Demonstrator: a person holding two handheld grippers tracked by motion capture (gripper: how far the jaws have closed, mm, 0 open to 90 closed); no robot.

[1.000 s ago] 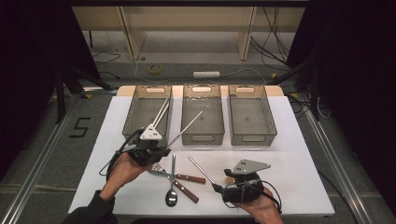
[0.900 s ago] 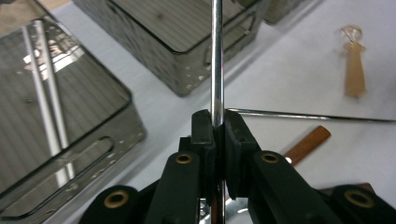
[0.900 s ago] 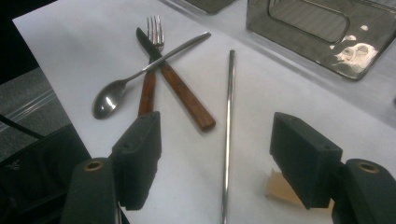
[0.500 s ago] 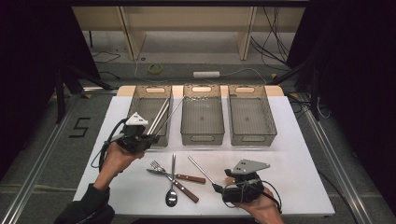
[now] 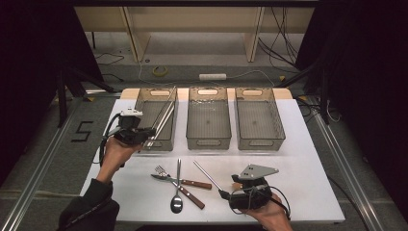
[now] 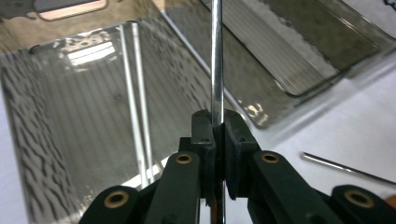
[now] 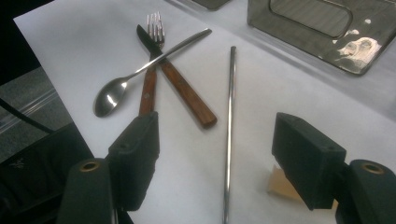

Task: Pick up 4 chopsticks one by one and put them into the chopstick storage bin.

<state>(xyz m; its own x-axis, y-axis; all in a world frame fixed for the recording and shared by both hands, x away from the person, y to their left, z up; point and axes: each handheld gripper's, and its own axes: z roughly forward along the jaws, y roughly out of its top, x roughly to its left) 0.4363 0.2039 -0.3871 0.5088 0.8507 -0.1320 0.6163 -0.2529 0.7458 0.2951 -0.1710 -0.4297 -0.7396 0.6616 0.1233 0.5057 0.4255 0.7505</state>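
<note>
My left gripper (image 5: 144,136) (image 6: 217,122) is shut on a metal chopstick (image 5: 163,117) (image 6: 215,56). It holds the chopstick slanting over the left clear bin (image 5: 142,105) (image 6: 42,140), tip towards the bin's far end. Thin metal rods (image 6: 133,93) lie inside that bin. My right gripper (image 5: 225,192) (image 7: 215,140) is open near the table's front edge. Its jaws stand either side of a second chopstick (image 5: 207,175) (image 7: 229,116) that lies flat on the white table, and they do not touch it.
A spoon (image 5: 176,202) (image 7: 109,98), a wooden-handled fork (image 5: 161,171) (image 7: 154,23) and a wooden-handled knife (image 5: 190,195) (image 7: 187,98) lie crossed left of the right gripper. The middle bin (image 5: 208,142) and right bin (image 5: 260,143) stand in a row behind.
My left gripper has carried its chopstick leftward and away from me, from above the cutlery to over the left bin. The right gripper has stayed in place.
</note>
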